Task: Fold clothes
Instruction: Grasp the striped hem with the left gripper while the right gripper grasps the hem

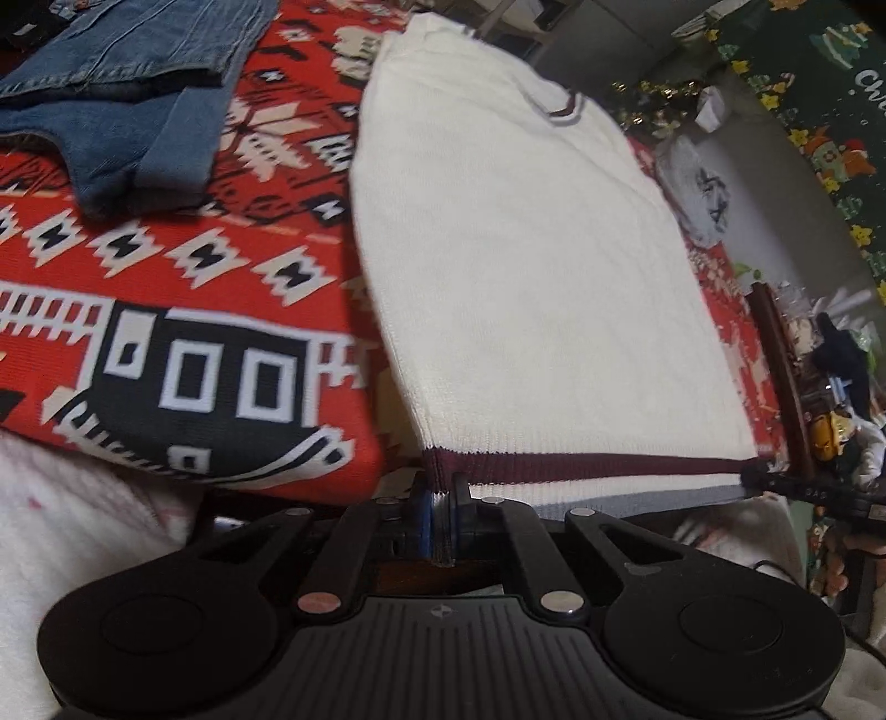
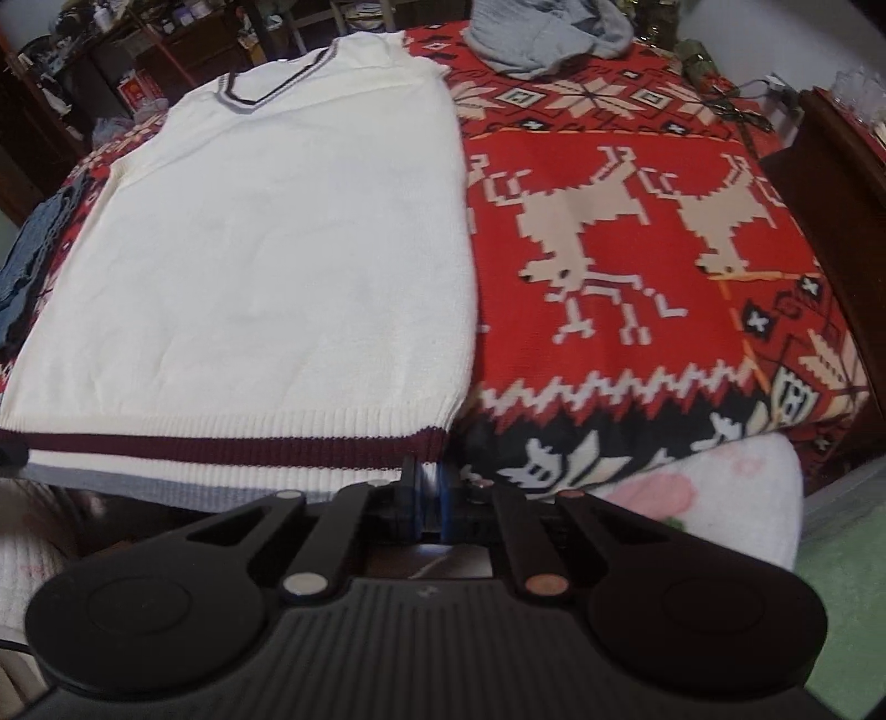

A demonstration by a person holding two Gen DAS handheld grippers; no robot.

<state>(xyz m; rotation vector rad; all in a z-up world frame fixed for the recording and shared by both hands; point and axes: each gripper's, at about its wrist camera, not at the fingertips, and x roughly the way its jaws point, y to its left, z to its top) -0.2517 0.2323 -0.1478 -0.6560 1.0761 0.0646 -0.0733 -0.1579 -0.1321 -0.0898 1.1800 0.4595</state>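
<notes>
Your left tool [image 1: 440, 498] and your right tool [image 2: 426, 487] are each clenched on a bottom hem corner of the white sweater vest [image 2: 277, 232]. The vest lies flat on the red blanket [image 2: 637, 266], its long axis running straight ahead of both tools toward the collar.

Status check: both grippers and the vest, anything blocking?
Left gripper and right gripper shut on hem corners. White vest flat on red blanket. Denim, grey garment clear.
</notes>
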